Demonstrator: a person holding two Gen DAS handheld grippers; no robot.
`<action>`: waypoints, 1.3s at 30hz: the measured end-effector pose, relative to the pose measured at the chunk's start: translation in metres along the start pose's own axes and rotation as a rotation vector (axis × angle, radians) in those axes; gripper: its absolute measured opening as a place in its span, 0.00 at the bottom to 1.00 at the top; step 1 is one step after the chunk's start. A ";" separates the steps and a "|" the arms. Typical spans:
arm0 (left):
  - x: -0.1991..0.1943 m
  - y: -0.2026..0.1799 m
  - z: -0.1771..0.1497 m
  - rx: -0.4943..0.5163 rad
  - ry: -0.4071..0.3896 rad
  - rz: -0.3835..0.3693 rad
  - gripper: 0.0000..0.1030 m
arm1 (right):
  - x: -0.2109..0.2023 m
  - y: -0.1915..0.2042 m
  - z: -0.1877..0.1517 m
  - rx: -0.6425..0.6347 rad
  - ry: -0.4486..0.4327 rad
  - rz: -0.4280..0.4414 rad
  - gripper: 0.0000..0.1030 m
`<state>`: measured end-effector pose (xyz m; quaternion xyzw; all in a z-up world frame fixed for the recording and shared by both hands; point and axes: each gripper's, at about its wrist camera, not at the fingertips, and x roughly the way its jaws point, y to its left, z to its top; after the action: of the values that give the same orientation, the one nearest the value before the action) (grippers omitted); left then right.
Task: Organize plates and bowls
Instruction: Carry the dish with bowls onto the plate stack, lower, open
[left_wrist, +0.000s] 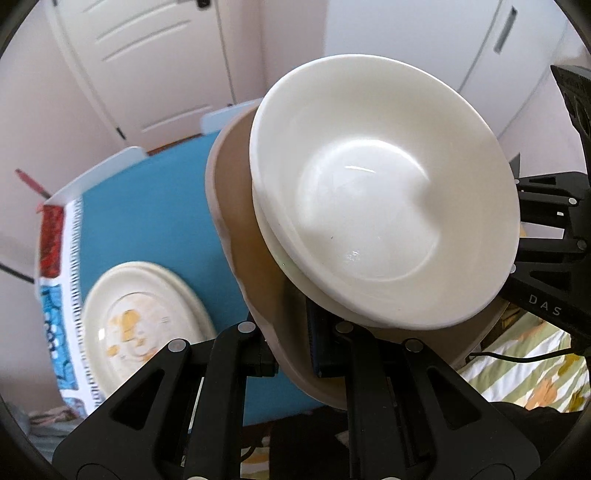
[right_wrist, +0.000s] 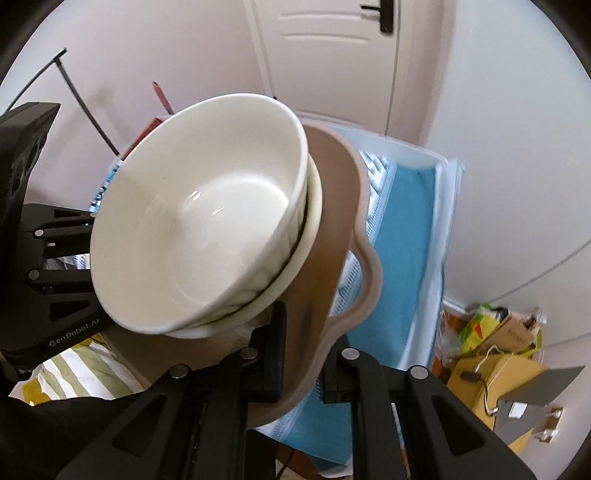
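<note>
Tabletop spread with a blue cloth, white-rimmed, seen beyond and left of the left tongs. Directly on it, one cream plate with yellow-orange stains, lying flat near the patterned cloth border.

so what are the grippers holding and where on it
Both hold the tan tray by its rim: left gripper and right gripper on opposite edges. Stacked white bowls ride on it.
</note>
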<state>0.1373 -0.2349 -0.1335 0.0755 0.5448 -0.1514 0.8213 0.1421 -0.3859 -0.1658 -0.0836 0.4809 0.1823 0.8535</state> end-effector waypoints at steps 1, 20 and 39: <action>-0.006 0.006 -0.002 -0.005 -0.008 0.006 0.09 | -0.003 0.007 0.004 -0.005 -0.008 0.001 0.12; -0.032 0.191 -0.082 0.047 0.058 0.005 0.09 | 0.056 0.189 0.051 0.054 0.005 0.021 0.12; 0.033 0.228 -0.109 -0.002 0.108 -0.030 0.09 | 0.124 0.220 0.043 0.101 0.093 0.000 0.12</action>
<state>0.1300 0.0061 -0.2158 0.0747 0.5897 -0.1588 0.7883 0.1485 -0.1408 -0.2417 -0.0490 0.5287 0.1538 0.8333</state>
